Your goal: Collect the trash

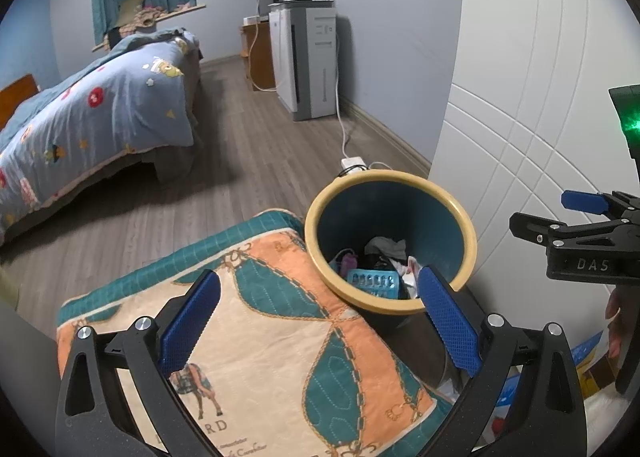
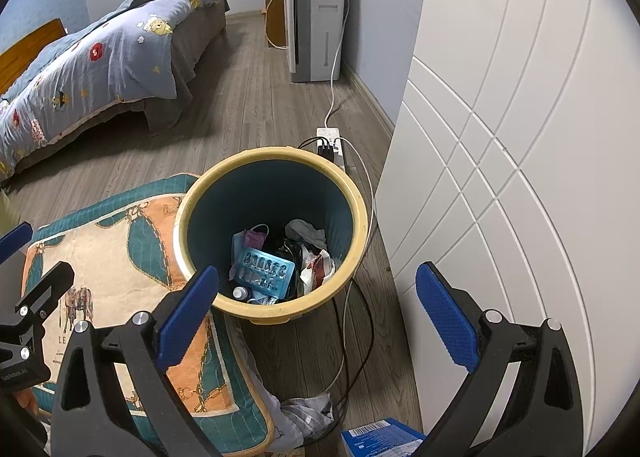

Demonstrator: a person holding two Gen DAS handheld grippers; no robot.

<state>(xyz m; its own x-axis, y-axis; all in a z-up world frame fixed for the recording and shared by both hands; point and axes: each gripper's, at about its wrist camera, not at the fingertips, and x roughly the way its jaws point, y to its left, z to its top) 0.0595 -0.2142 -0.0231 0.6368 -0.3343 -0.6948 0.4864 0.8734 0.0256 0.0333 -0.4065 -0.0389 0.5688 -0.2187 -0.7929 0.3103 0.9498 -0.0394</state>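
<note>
A dark blue trash bin with a yellow rim [image 1: 384, 176] [image 2: 276, 154] stands on the wood floor between a quilted cushion and a white door. Inside it lie a blue blister pack [image 2: 266, 271] [image 1: 374, 283], crumpled tissue [image 2: 316, 267], a pinkish mask [image 2: 254, 237] and a small bottle [image 2: 240, 292]. My left gripper [image 1: 320, 321] is open above the cushion, its right pad next to the bin's near rim, with nothing between the fingers. My right gripper [image 2: 318, 317] is open and empty just in front of the bin. Each gripper also shows at the other view's edge: right gripper [image 1: 540, 211], left gripper [image 2: 46, 251].
The teal and orange quilted cushion [image 1: 260, 317] [image 2: 120, 277] touches the bin's left side. A white panelled door [image 2: 500, 177] rises on the right. Cables and a power strip [image 2: 330, 141] lie behind the bin. Crumpled grey material [image 2: 308, 413] and a blue box [image 2: 380, 437] lie on the near floor. A bed [image 1: 100, 105] stands at left.
</note>
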